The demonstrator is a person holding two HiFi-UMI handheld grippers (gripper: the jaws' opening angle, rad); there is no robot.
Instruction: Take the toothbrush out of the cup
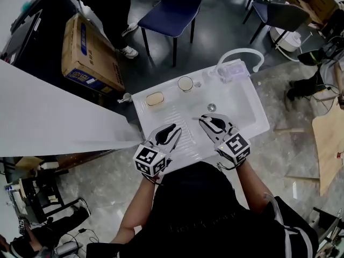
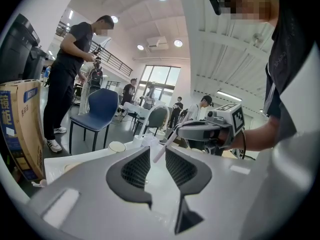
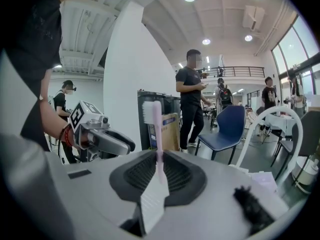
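Observation:
A white-and-pink toothbrush (image 3: pixel 154 134) stands upright, bristles at the top, with my right gripper (image 3: pixel 159 166) shut on its handle. In the left gripper view the same toothbrush (image 2: pixel 161 147) slants down from the right gripper (image 2: pixel 200 131), beyond my left jaws. The cup (image 1: pixel 185 83) stands at the back of the white sink unit (image 1: pixel 252 117), also seen as the cup (image 2: pixel 117 146). My left gripper (image 1: pixel 172 130) hovers over the sink's front left, open and empty; the left gripper (image 2: pixel 157 156) shows a clear gap between its pads. My right gripper (image 1: pixel 208 121) is beside it.
A soap dish (image 1: pixel 155 99) sits left of the cup, a drain (image 1: pixel 211 107) in the basin, and a white curved tap (image 1: pixel 242 55) at the back. A cardboard box (image 1: pixel 88 55), a blue chair (image 1: pixel 174 4) and a white partition (image 1: pixel 54 117) surround the sink. People stand nearby.

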